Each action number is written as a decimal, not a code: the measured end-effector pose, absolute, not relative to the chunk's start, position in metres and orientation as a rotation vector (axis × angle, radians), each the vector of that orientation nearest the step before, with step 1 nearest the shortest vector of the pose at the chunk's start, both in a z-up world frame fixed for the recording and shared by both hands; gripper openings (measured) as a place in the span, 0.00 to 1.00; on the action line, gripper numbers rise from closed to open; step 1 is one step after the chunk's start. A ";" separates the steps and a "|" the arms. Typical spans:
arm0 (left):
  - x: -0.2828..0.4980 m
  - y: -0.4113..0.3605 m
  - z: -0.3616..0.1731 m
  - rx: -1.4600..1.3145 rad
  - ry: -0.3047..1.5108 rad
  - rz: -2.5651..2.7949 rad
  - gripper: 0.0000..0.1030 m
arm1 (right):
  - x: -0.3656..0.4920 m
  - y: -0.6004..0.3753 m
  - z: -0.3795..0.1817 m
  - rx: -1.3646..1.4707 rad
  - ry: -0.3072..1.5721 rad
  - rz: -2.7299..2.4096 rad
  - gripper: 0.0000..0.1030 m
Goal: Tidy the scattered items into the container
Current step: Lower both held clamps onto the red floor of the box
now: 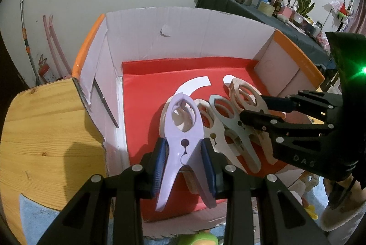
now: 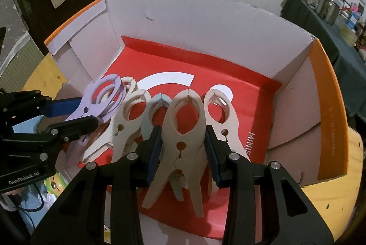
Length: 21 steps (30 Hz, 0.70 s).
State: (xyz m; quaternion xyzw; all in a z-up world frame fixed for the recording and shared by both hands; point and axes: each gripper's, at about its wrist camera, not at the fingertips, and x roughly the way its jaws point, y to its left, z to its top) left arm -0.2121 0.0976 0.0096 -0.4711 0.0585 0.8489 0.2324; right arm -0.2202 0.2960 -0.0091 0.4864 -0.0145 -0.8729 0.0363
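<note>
Left gripper [image 2: 75,116] body: you can read "GenRobot.AI" in white letters, in the right wrist view.
Right gripper [image 1: 254,118] body: you see faint letters "DAS" on the black housing, in the left wrist view.
Red liner [image 2: 251,112] in the box: white letters "MINIS", the rest is hidden from you.
Orange box rim [image 2: 329,121]: small print, you cannot read it.

Lilac clip [image 1: 183,130] and beige clip [image 2: 183,128] held over the red-floored cardboard box [image 1: 183,32] holding more clips.
</note>
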 end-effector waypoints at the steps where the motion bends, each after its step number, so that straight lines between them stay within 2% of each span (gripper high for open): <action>1: -0.212 0.098 0.009 -1.295 0.164 2.332 0.33 | -0.220 0.296 -0.009 1.495 -0.043 -2.680 0.34; 21: -0.214 0.100 0.008 -1.295 0.179 2.331 0.34 | -0.222 0.295 -0.014 1.512 -0.054 -2.674 0.35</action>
